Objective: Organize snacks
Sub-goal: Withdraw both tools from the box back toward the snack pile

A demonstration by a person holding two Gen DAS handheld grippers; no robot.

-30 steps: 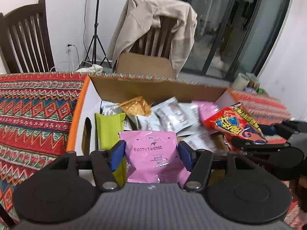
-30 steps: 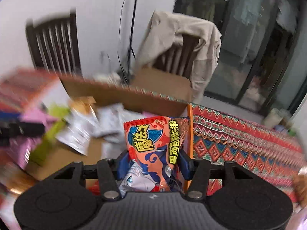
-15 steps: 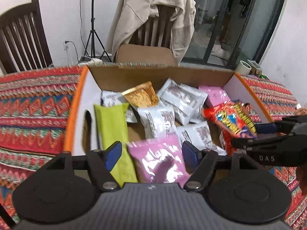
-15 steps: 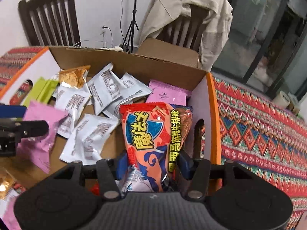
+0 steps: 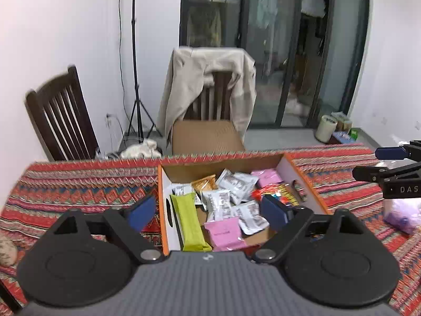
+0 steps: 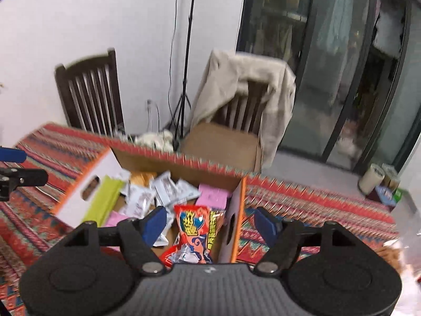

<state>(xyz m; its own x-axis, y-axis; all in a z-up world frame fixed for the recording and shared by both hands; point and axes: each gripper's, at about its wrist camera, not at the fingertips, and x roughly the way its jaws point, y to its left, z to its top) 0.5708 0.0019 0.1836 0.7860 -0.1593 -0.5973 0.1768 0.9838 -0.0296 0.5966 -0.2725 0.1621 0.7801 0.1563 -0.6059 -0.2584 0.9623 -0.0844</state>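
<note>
Beyond the table [image 5: 79,187], draped in a red zigzag-patterned cloth, a plain white wall [image 5: 65,26]. Against it on the left, a dark wooden slat-back chair [image 5: 60,115]; nearer the middle, a second chair [image 5: 215,100] with a beige jacket [image 5: 184,89] hung over its back and a brown cardboard box [image 5: 208,137] on its seat. Between the two chairs, a black tripod stand [image 5: 135,79] with a cable running up the wall, plus a wall socket [image 5: 108,117] and a crumpled pale cloth [image 5: 142,148] on the floor. To the right, dark-framed sliding glass doors [image 5: 289,52], dim behind, with hanging clothes faintly seen. Grey floor [image 5: 276,137] by the doors, with a pale cylindrical container [image 5: 325,128] and small boxes in the corner.
</note>
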